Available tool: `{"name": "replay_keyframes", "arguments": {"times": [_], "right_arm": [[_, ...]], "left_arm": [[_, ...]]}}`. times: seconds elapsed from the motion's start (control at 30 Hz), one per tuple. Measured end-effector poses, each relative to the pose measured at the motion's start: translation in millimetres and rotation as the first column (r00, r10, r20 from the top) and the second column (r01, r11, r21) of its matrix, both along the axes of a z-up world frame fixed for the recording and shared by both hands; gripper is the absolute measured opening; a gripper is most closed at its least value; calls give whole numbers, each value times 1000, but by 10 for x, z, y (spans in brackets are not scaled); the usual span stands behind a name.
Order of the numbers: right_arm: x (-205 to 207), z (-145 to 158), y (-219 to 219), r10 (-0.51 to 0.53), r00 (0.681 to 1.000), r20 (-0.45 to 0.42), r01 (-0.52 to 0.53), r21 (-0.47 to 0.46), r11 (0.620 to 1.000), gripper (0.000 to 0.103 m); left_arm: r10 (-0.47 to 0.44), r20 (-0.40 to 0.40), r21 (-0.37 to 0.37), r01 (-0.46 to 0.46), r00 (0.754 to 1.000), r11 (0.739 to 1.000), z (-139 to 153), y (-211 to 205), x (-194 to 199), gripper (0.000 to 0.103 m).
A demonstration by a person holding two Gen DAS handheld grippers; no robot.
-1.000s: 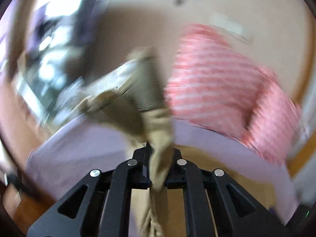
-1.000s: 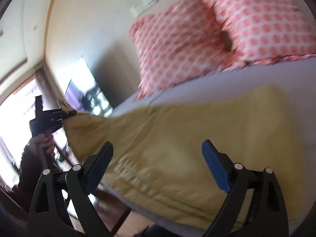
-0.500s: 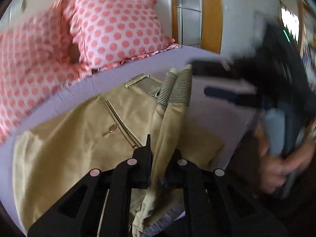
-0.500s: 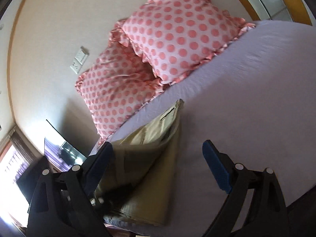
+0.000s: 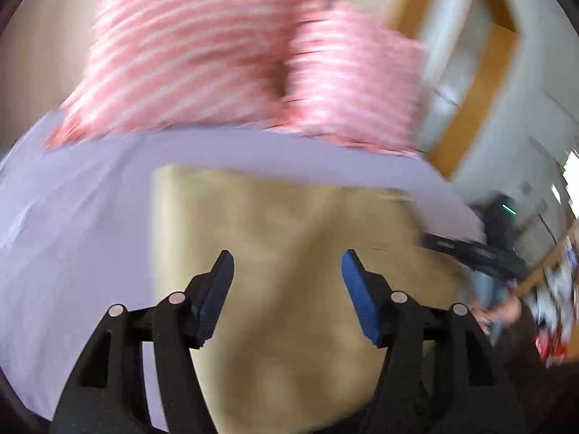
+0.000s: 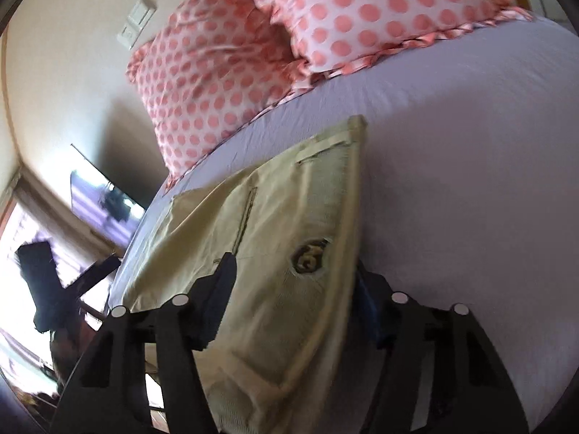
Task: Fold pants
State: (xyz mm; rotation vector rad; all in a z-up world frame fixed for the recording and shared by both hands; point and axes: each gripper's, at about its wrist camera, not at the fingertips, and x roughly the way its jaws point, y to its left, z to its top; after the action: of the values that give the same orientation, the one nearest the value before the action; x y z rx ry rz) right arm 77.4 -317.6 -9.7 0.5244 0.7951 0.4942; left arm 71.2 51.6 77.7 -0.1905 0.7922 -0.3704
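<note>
The tan pants (image 5: 289, 253) lie folded flat on the lavender bed sheet (image 5: 72, 217). My left gripper (image 5: 287, 275) is open and empty just above them; this view is motion-blurred. In the right wrist view the pants (image 6: 275, 253) show a pocket and a waistband patch. My right gripper (image 6: 293, 289) is open, its jaws standing on either side of the pants' waistband end, one finger partly hidden behind the fabric edge. The right gripper shows at the right of the left wrist view (image 5: 470, 249), and the left gripper at the left of the right wrist view (image 6: 50, 282).
Two pink polka-dot pillows (image 6: 289, 36) lean at the head of the bed against a beige wall. A wooden door frame (image 5: 470, 90) stands to the right. A screen (image 6: 105, 202) and bright window are past the bed's left edge.
My left gripper has let go of the pants and opened; the pants now lie folded flat. My right gripper has moved down to the waistband end.
</note>
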Motion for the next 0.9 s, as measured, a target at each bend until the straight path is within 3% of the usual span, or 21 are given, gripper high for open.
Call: {"name": "replay_keyframes", "arguments": {"times": [0.07, 0.17, 0.3, 0.33, 0.43, 0.5, 0.6, 0.67, 0.73, 0.8, 0.9], "right_arm": [[66, -5, 34, 11, 1000, 3, -11, -1, 1000, 60], [155, -38, 12, 53, 999, -9, -53, 46, 998, 51], [220, -77, -95, 59, 998, -27, -56, 107, 993, 42], [242, -79, -104, 60, 998, -32, -56, 118, 991, 42], [294, -76, -63, 81, 996, -27, -77, 125, 989, 41], [309, -82, -46, 115, 993, -26, -110, 149, 983, 39], [340, -196, -51, 172, 983, -61, -150, 268, 952, 19], [322, -210, -55, 171, 984, -53, -149, 285, 947, 19], [323, -233, -70, 169, 984, -62, -140, 327, 935, 18], [312, -239, -75, 163, 985, -59, -133, 353, 926, 17], [303, -173, -73, 153, 988, -34, -129, 384, 914, 16]], "left_arm": [[45, -43, 19, -45, 998, 999, -93, 188, 156, 62], [17, -138, 9, -16, 990, 1000, -244, 285, 397, 62], [-53, -190, 5, 54, 980, 999, -336, 203, 466, 75], [-70, -208, -10, 69, 976, 998, -372, 196, 525, 84], [-85, -213, -68, 72, 973, 995, -432, 253, 556, 88], [-99, -223, -147, 67, 970, 987, -433, 322, 595, 86], [-118, -233, -259, 56, 965, 964, -475, 429, 625, 65], [-108, -252, -280, 34, 962, 959, -503, 455, 660, 48], [-103, -282, -284, 20, 954, 959, -544, 461, 705, 21], [-110, -301, -302, 14, 947, 953, -573, 436, 736, 8], [-86, -264, -268, 12, 961, 963, -483, 390, 699, 4]]}}
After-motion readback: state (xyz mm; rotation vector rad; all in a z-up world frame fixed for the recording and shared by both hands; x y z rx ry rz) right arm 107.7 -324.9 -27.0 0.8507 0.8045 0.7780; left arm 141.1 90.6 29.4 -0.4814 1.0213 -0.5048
